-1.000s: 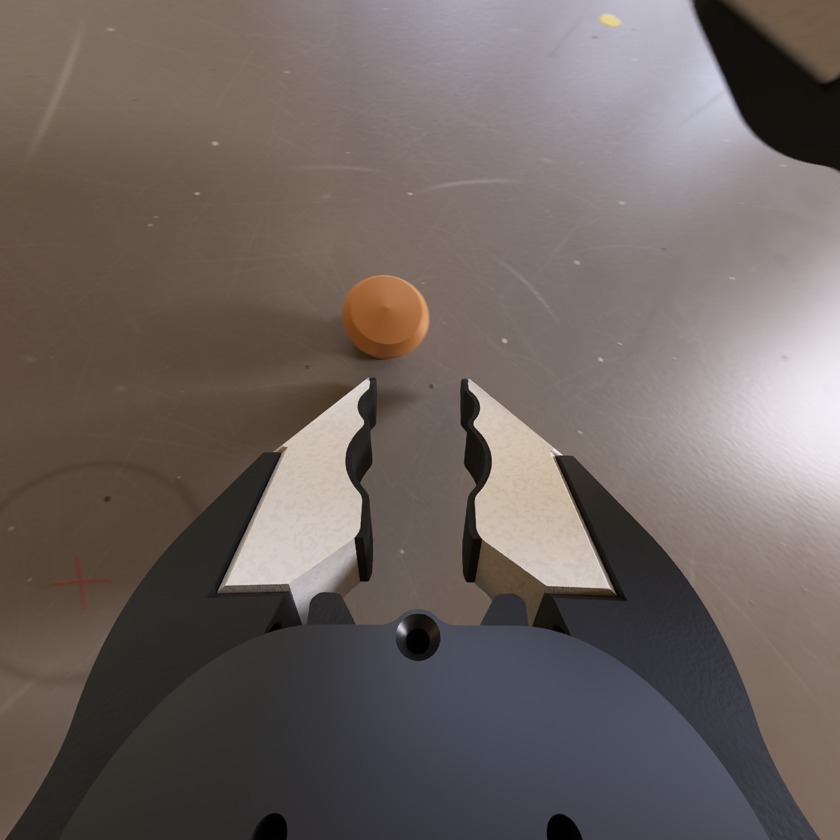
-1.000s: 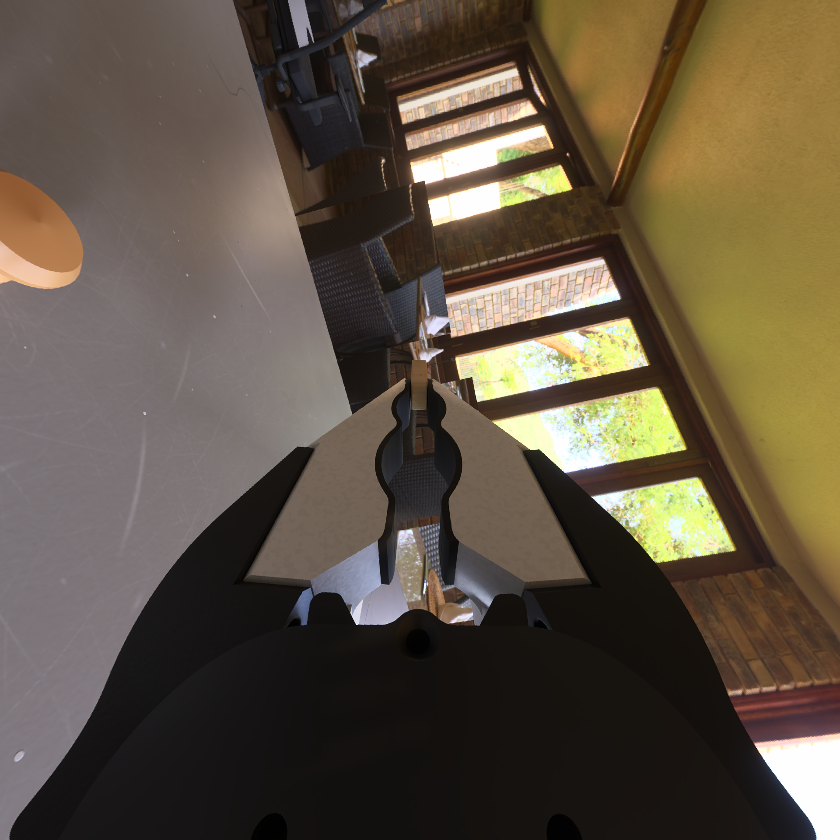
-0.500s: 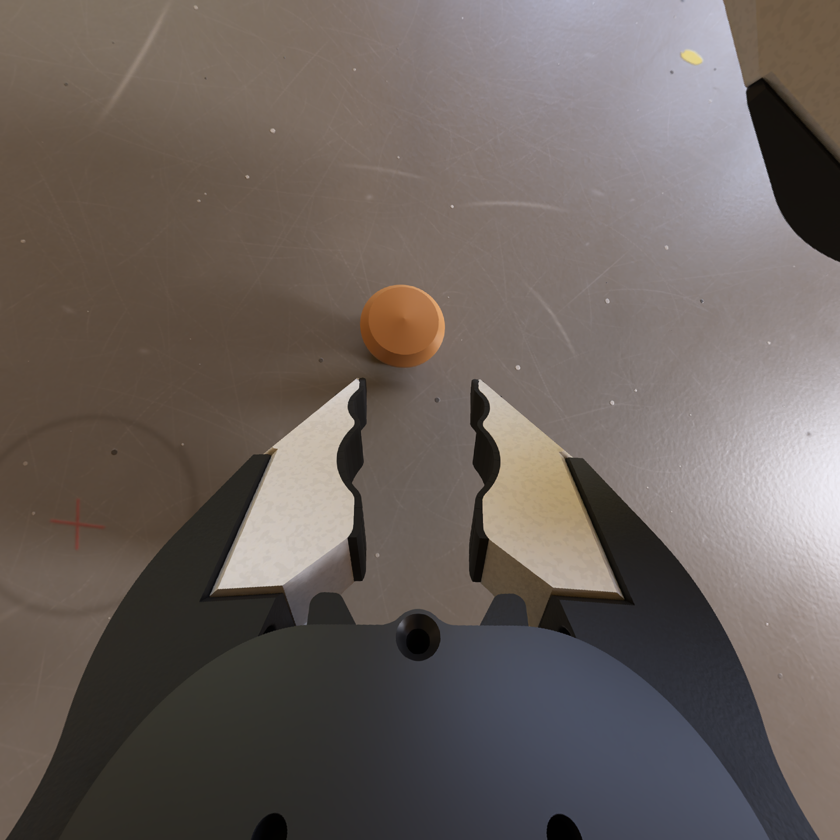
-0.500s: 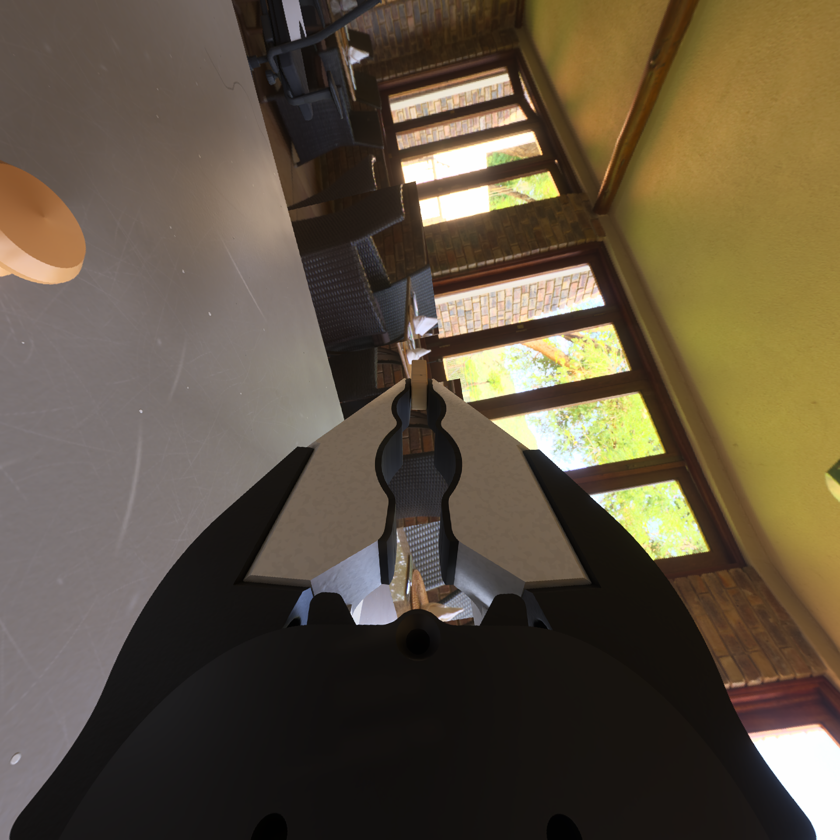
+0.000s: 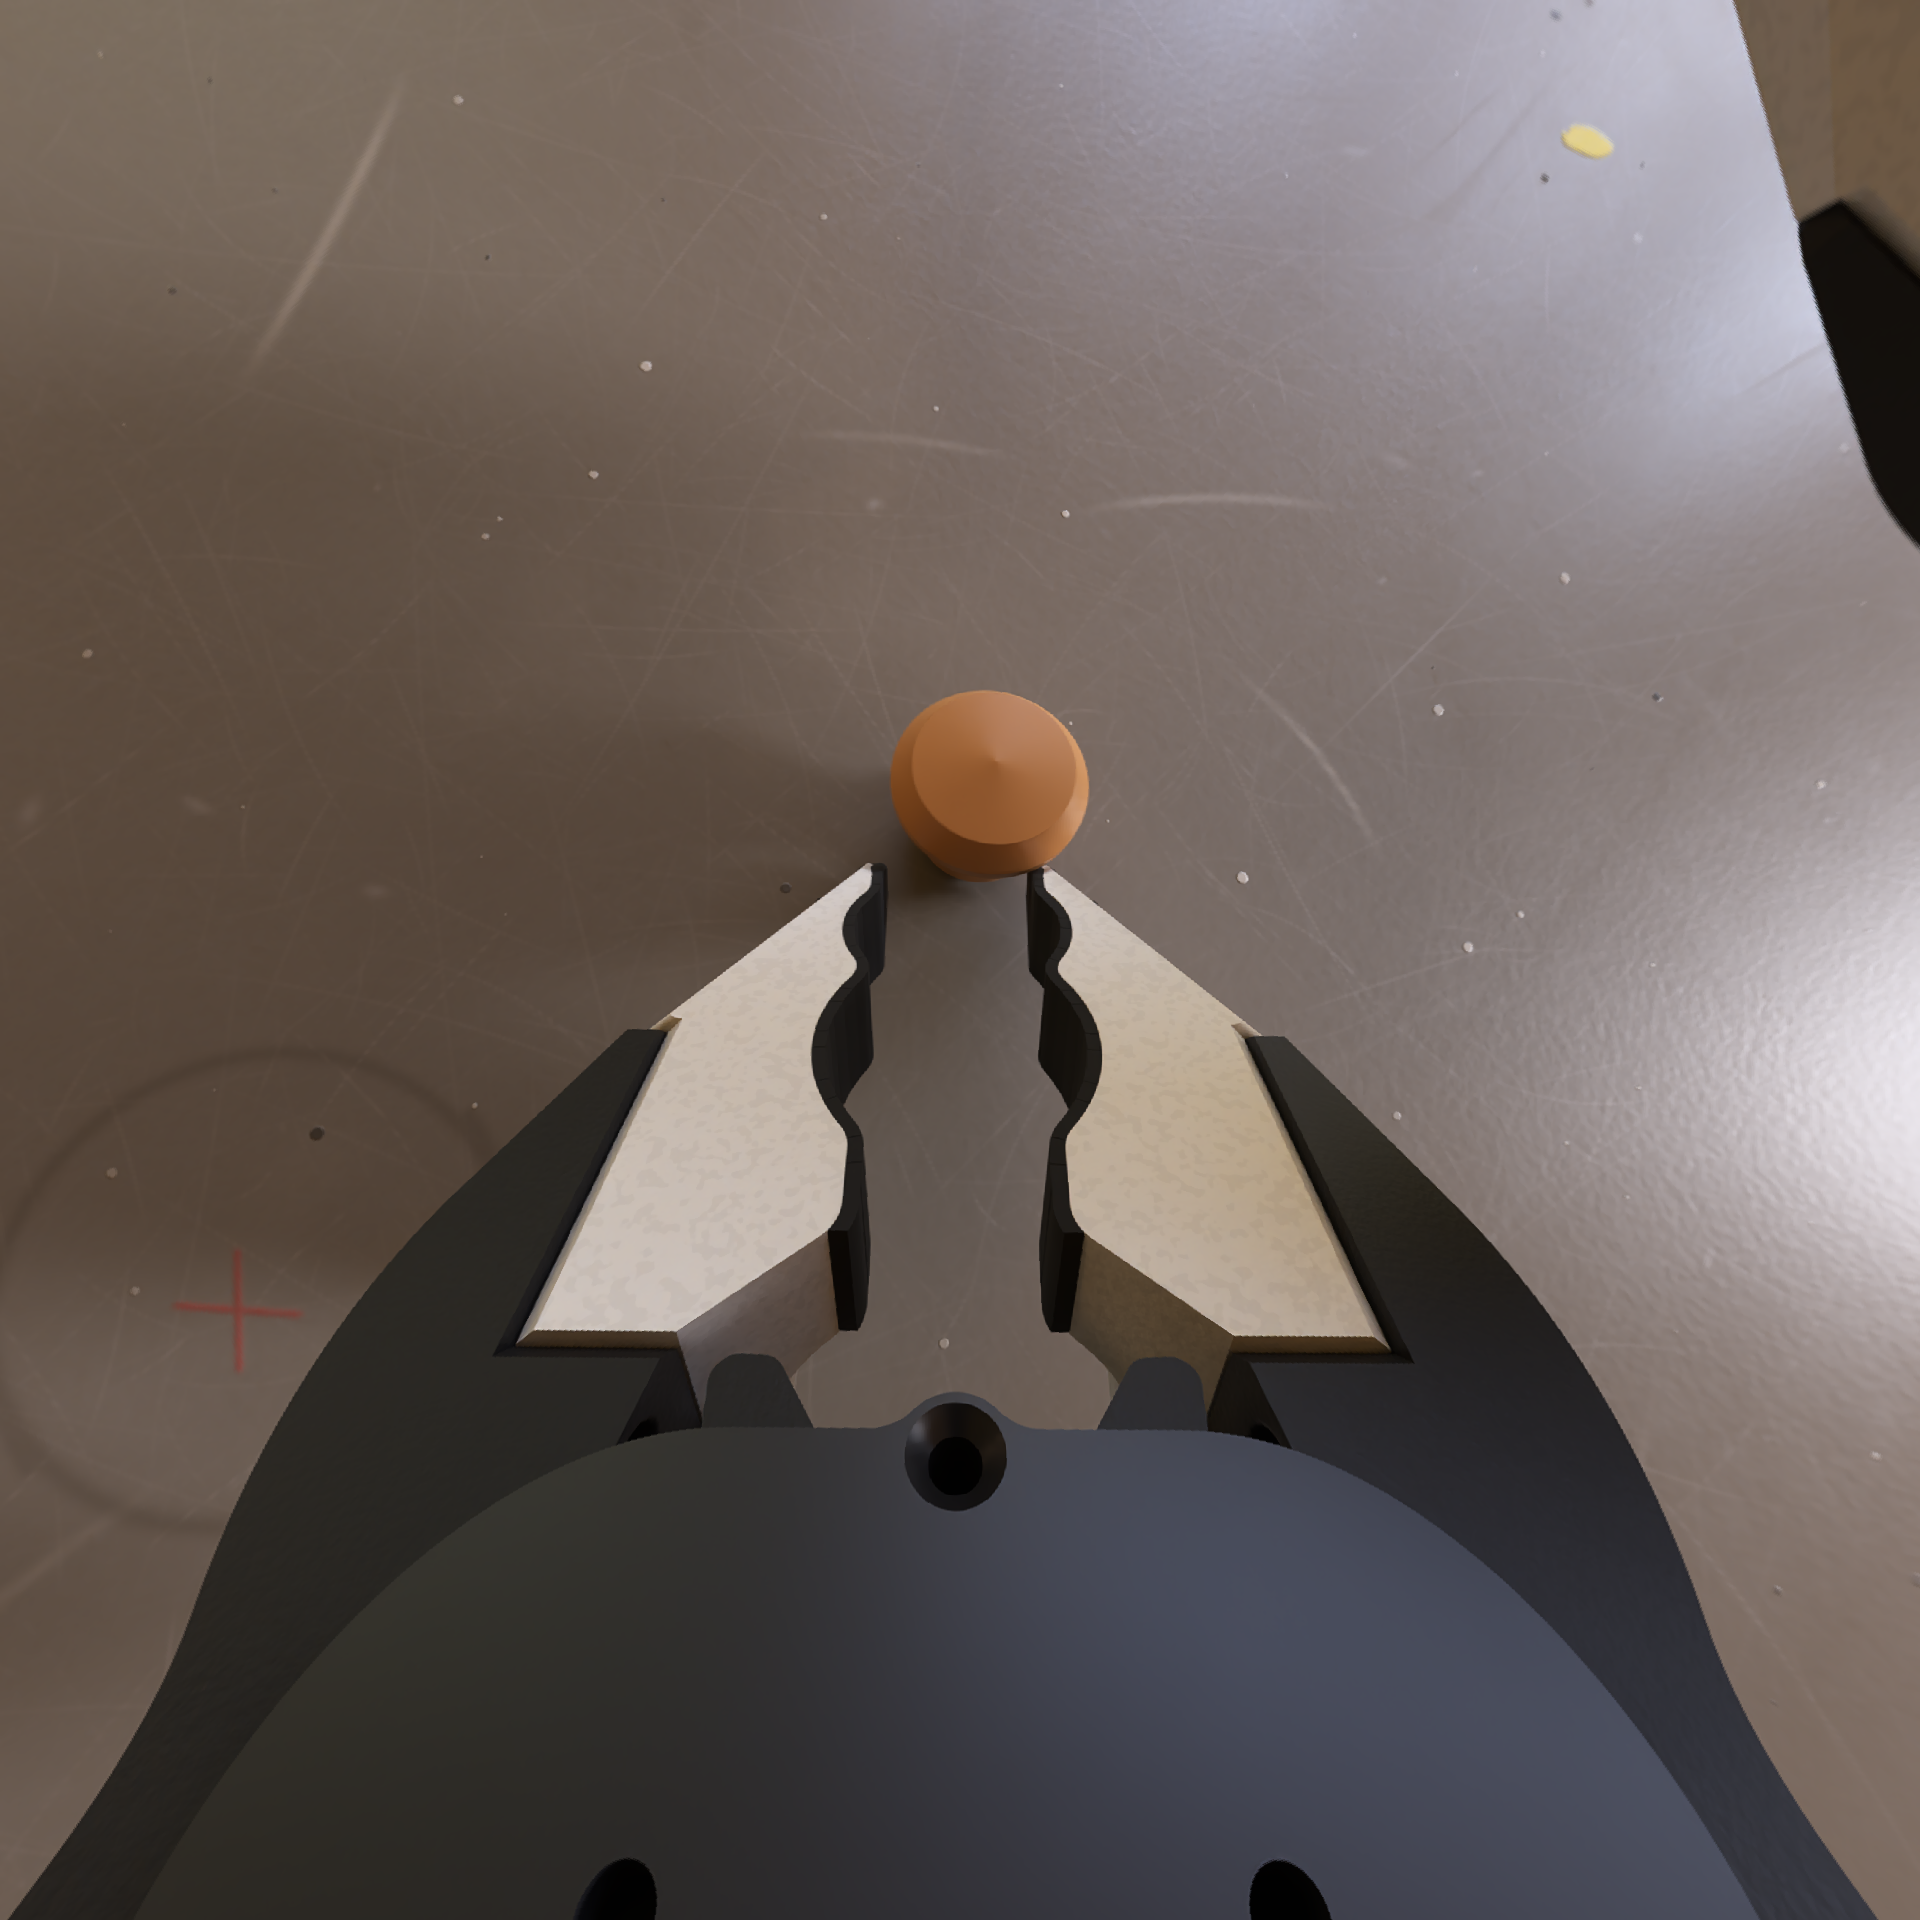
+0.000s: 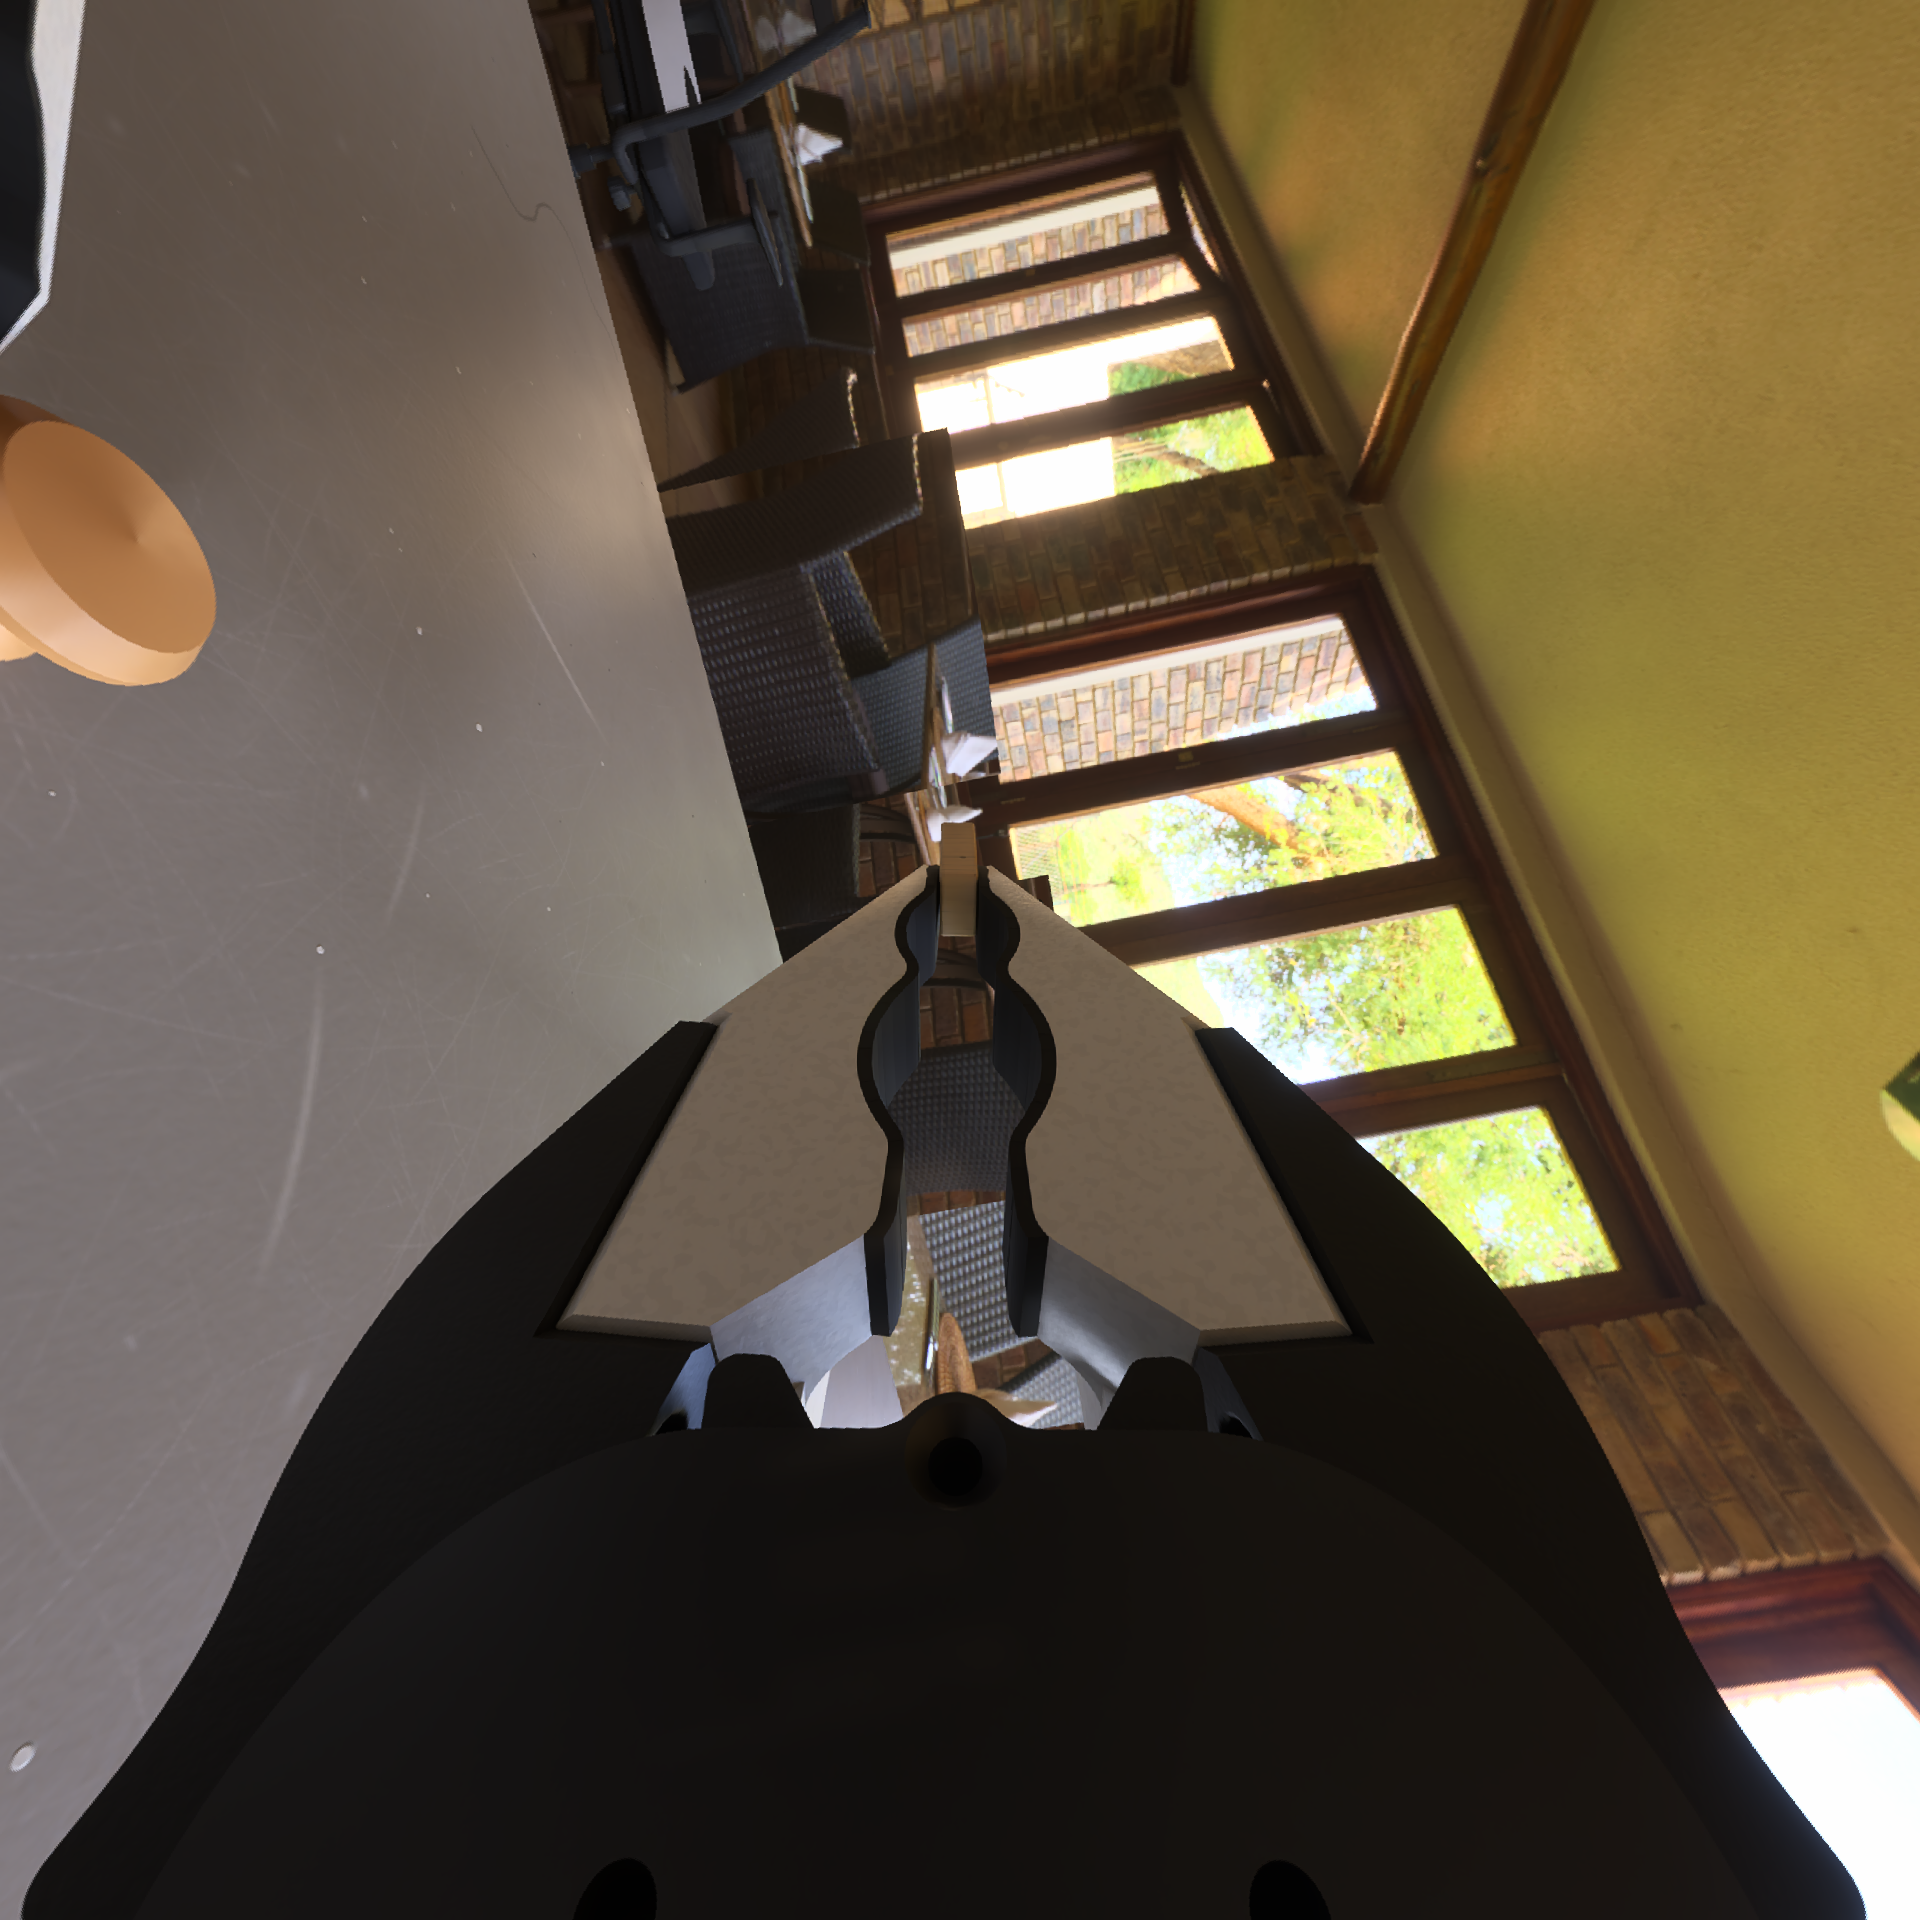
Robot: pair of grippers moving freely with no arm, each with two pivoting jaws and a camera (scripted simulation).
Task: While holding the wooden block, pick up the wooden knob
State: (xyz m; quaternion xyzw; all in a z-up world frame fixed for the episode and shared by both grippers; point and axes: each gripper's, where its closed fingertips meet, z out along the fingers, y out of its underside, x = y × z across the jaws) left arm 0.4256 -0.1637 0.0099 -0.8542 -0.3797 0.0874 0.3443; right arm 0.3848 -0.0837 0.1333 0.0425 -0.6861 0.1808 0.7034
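Note:
The wooden knob (image 5: 989,784), round and orange-brown, stands on the grey scratched table (image 5: 520,520) just beyond my left gripper's tips. My left gripper (image 5: 956,878) is open and empty, its right fingertip almost at the knob's base. My right gripper (image 6: 958,883) is turned on its side and shut on a thin pale wooden block (image 6: 958,873) held at its tips above the table. The knob also shows in the right wrist view (image 6: 99,566) at the left edge. Part of the right gripper (image 5: 1860,312) shows at the top right of the left wrist view.
The table's far edge (image 6: 665,582) runs in front of dark wicker chairs (image 6: 790,665), brick walls and windows. A faint ring with a red cross (image 5: 237,1309) marks the table at the left. A small yellow fleck (image 5: 1587,140) lies far right.
My left gripper has moved forward to the knob, which now sits right at its tips, and its jaws stand a little closer. The right gripper keeps its hold; its view has shifted slightly.

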